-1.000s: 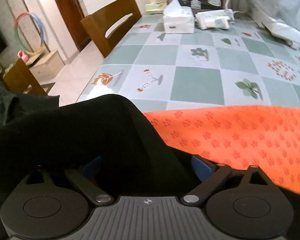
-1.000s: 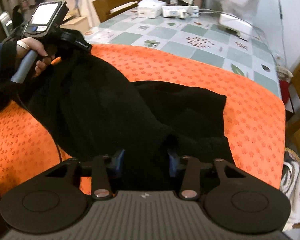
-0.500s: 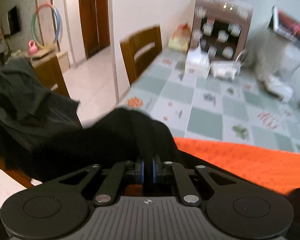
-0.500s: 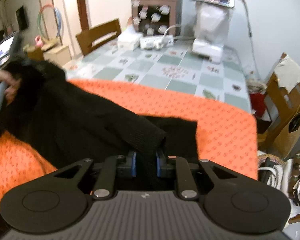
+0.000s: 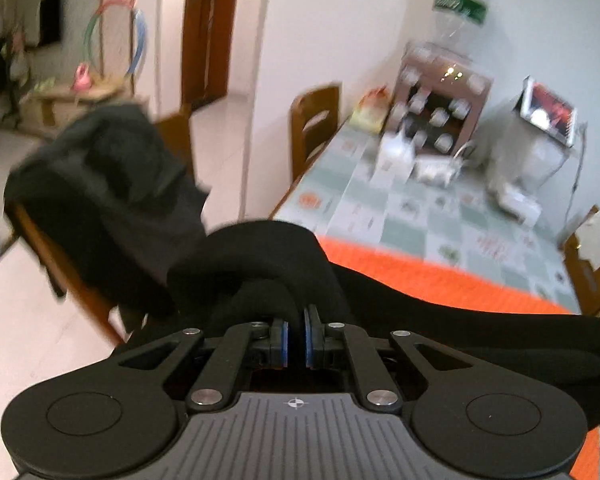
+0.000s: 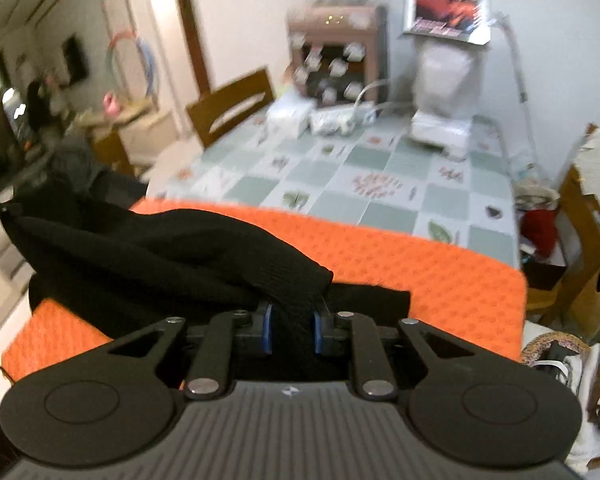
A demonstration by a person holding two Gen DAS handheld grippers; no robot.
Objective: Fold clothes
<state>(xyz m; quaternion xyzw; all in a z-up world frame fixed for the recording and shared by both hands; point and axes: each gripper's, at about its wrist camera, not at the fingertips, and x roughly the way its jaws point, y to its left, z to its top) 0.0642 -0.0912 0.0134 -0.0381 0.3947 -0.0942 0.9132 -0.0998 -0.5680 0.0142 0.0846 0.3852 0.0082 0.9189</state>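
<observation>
Blurring the jar label beyond reading, motion smears both views as the left gripper (image 5: 296,338) and right gripper (image 6: 291,330) each clamp the black knit garment (image 6: 172,256) above the orange patterned mat (image 6: 420,264).

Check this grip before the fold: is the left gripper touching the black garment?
Touching. Left wrist view shows the left gripper pinching a fold of the black garment.
</observation>
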